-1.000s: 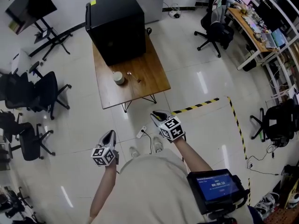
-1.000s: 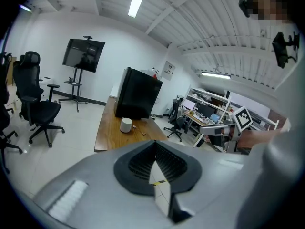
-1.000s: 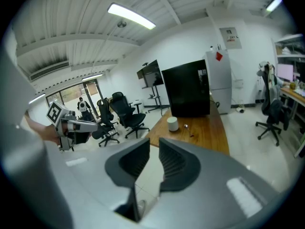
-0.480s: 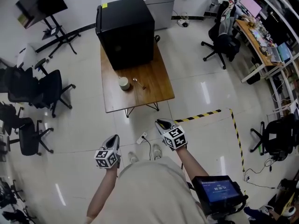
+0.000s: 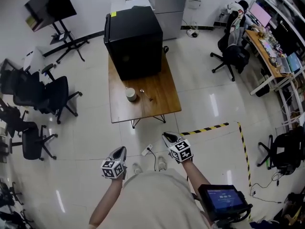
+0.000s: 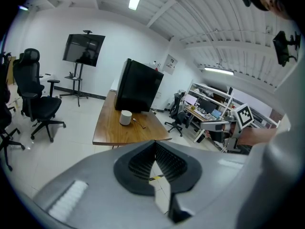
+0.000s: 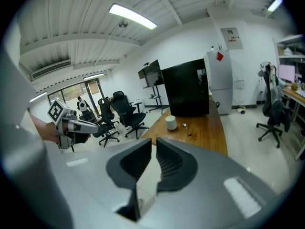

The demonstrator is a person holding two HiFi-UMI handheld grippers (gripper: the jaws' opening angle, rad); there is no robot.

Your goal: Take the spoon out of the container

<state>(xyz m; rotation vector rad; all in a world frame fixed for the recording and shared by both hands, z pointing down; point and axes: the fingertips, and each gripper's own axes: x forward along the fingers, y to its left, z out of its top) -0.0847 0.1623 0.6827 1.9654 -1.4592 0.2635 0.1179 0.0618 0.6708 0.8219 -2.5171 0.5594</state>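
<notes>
On the left side of the room a cluster of black office chairs stands on the shiny floor, well apart from the rest. The person's left tongs hang low in front of the body, jaws pressed together with nothing in them. Further out, the wooden table carries a big black cabinet at its far end. Nearer, a small white container stands upright, and the spoon lies flat on the wood just to its right — outside the container, with neither tool near it. The right tongs point toward the table from well short of it, jaws closing with a slim gap showing and nothing between them. Right of them a yellow-and-black tape stripe runs across the floor
</notes>
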